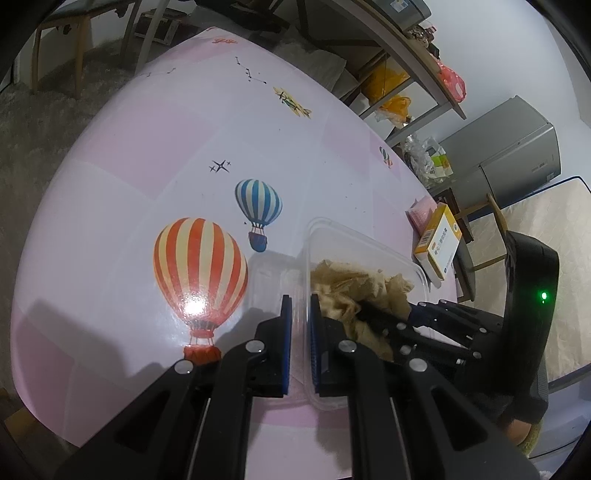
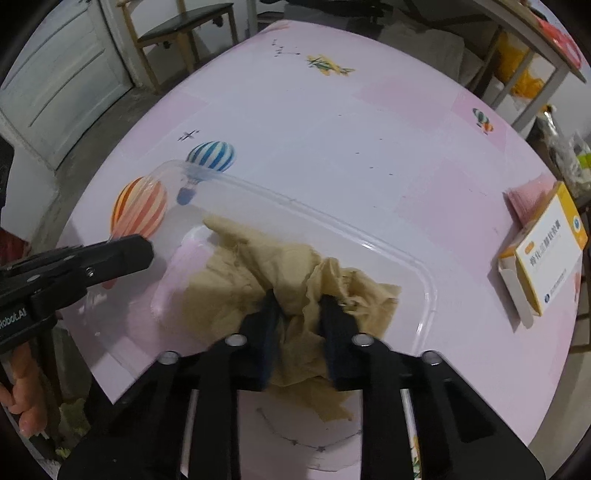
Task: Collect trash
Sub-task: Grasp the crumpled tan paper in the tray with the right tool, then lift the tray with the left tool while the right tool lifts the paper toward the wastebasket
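A clear plastic container (image 1: 369,240) (image 2: 332,221) lies on the pink table and holds crumpled brown paper (image 1: 351,284) (image 2: 236,266). My left gripper (image 1: 298,300) is shut on the container's near side wall, one blue pad on each side of it. In the right wrist view the left gripper (image 2: 146,251) comes in from the left at the container's end. My right gripper (image 2: 297,300) points steeply down into the container and is shut on a bunch of the brown paper. Its fingertips are partly buried in the folds. In the left wrist view the right gripper (image 1: 384,314) is in the paper.
A yellow and white medicine box (image 1: 439,243) (image 2: 546,254) and a pink packet (image 1: 421,218) (image 2: 528,199) lie by the table's right edge. The table (image 1: 147,147) has balloon and plane prints. Shelves and a grey fridge (image 1: 509,155) stand beyond; a chair (image 2: 184,29) at the far end.
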